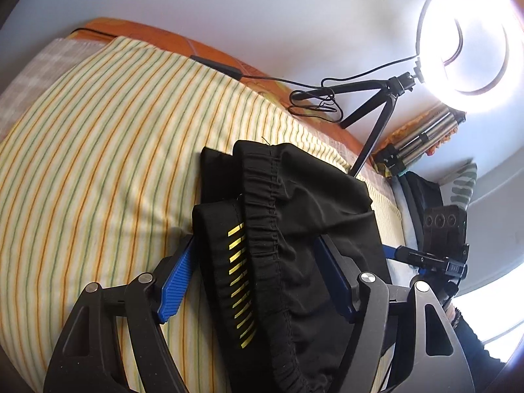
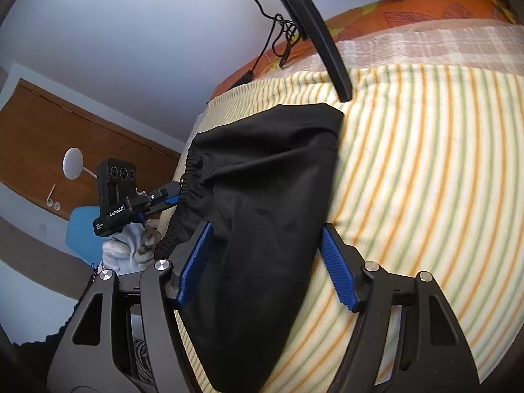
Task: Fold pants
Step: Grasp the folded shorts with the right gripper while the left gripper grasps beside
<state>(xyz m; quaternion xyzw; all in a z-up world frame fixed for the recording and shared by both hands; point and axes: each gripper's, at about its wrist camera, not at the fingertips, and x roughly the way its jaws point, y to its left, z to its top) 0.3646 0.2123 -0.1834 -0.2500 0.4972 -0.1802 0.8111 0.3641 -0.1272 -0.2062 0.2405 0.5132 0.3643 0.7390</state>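
On a striped yellow sheet (image 1: 98,137) over a bed by a white wall, ring light (image 1: 465,36) ahead-right. Black pants (image 1: 294,229), bunched, elastic waistband, yellow dashes, lie between both tongs' spread fingers: left gripper (image 1: 258,278) open-jawed, right gripper (image 2: 265,265) likewise, neither clamping.

I counted one pair of black pants (image 1: 294,229), one striped sheet (image 1: 98,147) under them, one lit ring light (image 1: 465,36) on one small tripod (image 1: 376,104), one folded tripod (image 1: 422,140), and my two grippers, left (image 1: 258,271) and right (image 2: 265,262).
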